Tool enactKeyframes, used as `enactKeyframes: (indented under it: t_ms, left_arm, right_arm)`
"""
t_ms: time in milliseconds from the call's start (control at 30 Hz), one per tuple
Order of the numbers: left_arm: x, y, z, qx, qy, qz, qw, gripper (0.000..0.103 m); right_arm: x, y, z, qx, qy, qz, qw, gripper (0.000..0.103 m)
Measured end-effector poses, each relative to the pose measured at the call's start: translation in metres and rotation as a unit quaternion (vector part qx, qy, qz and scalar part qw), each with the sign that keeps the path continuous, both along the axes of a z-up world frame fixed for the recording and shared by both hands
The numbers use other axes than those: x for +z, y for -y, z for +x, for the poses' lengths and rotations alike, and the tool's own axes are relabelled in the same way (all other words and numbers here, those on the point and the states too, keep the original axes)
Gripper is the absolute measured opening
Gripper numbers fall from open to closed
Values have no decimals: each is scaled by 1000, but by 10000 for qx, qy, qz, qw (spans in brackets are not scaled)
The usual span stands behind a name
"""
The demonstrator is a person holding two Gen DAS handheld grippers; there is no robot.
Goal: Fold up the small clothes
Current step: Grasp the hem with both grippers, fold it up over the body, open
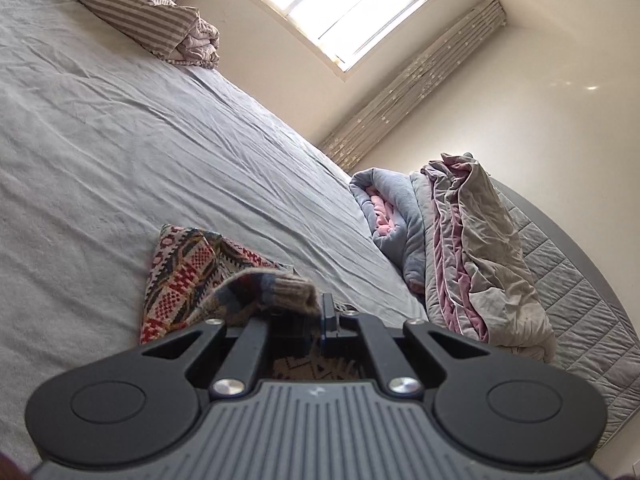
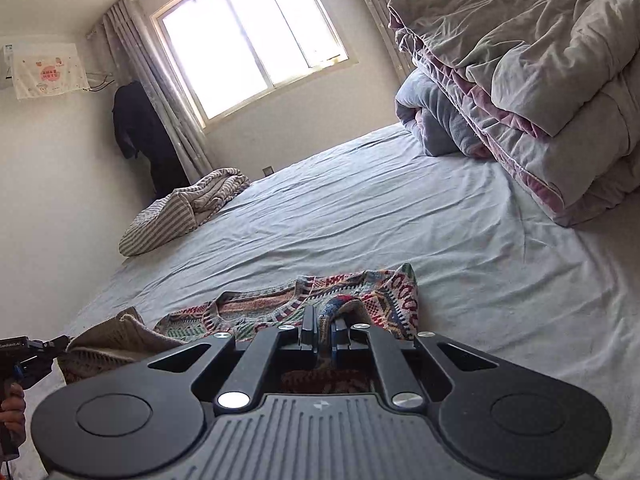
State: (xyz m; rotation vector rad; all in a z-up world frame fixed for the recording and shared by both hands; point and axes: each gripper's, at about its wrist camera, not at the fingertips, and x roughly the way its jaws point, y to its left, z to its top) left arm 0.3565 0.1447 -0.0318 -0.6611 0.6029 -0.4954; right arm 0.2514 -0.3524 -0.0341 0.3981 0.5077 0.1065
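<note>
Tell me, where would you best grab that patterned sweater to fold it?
By its near hem, one corner per hand-held gripper, coming in low from the near bed edge. The patterned sweater lies flat with its neckline away, and the left and right hand-held grippers already pinch that edge.

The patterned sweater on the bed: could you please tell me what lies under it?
Under the patterned sweater only the grey bedsheet shows around its edges. Anything beneath its middle is covered. Both tongs, left and right, pinch its edge.

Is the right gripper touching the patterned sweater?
Touching. Right wrist view: right gripper is shut on a raised fold of the patterned sweater.
</note>
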Motion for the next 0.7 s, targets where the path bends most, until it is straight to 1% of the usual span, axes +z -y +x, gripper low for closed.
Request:
enactKeyframes:
  t_ms: [67, 200, 300, 400, 567, 633, 700]
  left_arm:
    - [-8, 6, 22, 83, -48, 101, 9999, 1]
    - [-23, 17, 57, 227, -116, 185, 9995, 1]
    - [-34, 23, 77, 339, -215, 204, 9990, 1]
    - [-42, 28, 91, 404, -236, 312, 9984, 1]
    - [-46, 36, 111, 479, -184, 452, 9977, 1]
    - [-47, 40, 119, 514, -151, 566, 9970, 1]
    - [-50, 43, 125, 548, -108, 587, 9967, 1]
  right_arm:
    - [-7, 1, 20, -16, -83, -28, 10000, 8]
    - [-26, 3, 55, -104, -223, -61, 9997, 8]
    - [-41, 3, 77, -186, -322, -93, 9993, 8]
    - [-51, 4, 93, -276, -377, -87, 9989, 8]
    - [-57, 3, 114, -365, -364, -102, 9986, 8]
    - [-57, 2, 122, -390, -358, -127, 9985, 8]
    - [-58, 1, 129, -430, -345, -117, 9984, 8]
